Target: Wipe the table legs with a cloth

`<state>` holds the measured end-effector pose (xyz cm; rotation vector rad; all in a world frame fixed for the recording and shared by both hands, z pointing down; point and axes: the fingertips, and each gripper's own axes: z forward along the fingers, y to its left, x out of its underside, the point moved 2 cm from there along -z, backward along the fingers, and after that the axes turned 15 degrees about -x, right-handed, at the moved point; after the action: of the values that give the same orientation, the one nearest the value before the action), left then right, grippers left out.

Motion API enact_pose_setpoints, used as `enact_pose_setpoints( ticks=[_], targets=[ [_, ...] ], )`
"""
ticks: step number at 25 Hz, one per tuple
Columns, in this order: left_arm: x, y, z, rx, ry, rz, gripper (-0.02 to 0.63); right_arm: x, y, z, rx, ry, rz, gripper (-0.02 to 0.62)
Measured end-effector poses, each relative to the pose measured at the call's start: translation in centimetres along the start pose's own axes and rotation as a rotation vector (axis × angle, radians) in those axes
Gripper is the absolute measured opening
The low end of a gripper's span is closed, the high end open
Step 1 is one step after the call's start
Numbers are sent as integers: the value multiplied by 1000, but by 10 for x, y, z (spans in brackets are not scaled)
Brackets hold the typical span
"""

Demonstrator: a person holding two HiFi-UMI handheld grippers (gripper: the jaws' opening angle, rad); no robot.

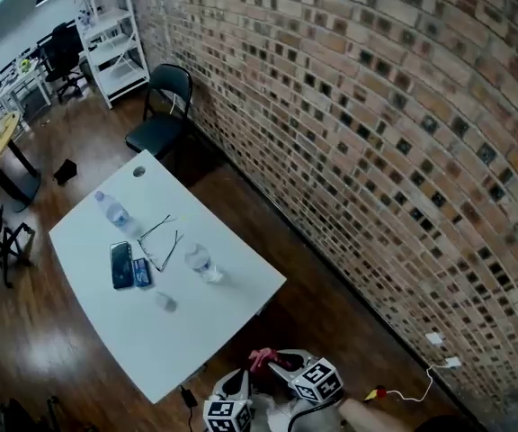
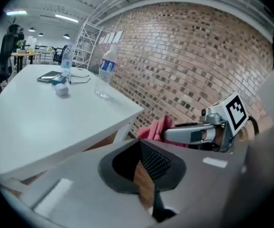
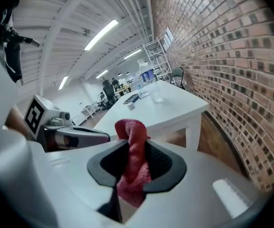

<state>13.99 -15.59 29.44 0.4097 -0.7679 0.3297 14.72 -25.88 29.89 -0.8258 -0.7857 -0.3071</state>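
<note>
The white table [image 1: 156, 336] stood on the dark wooden floor [image 1: 322, 318] below me. On its top, one water bottle [image 1: 113, 211] and another [image 1: 203, 264] stood upright, well apart, with wire-framed glasses [image 1: 160, 241] between them, a dark phone [image 1: 120, 265] touching a small blue item [image 1: 141, 273], and a small pale object [image 1: 165, 302] nearer me.

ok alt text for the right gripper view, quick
The right claw is shut on a red cloth, held up in front of a white table whose near leg stands beside a brick wall. The left claw shows at the left.
</note>
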Motion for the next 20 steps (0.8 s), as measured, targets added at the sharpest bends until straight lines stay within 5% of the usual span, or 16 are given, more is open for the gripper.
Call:
enact_pose_setpoints(
  ticks=[9, 20],
  targets=[
    [-32, 19, -74, -66, -115, -9, -5, -62, 75, 11, -98, 42, -132, 81],
    [-54, -7, -111, -95, -188, 83, -5, -63, 119, -8, -187, 110, -265, 81]
  ],
)
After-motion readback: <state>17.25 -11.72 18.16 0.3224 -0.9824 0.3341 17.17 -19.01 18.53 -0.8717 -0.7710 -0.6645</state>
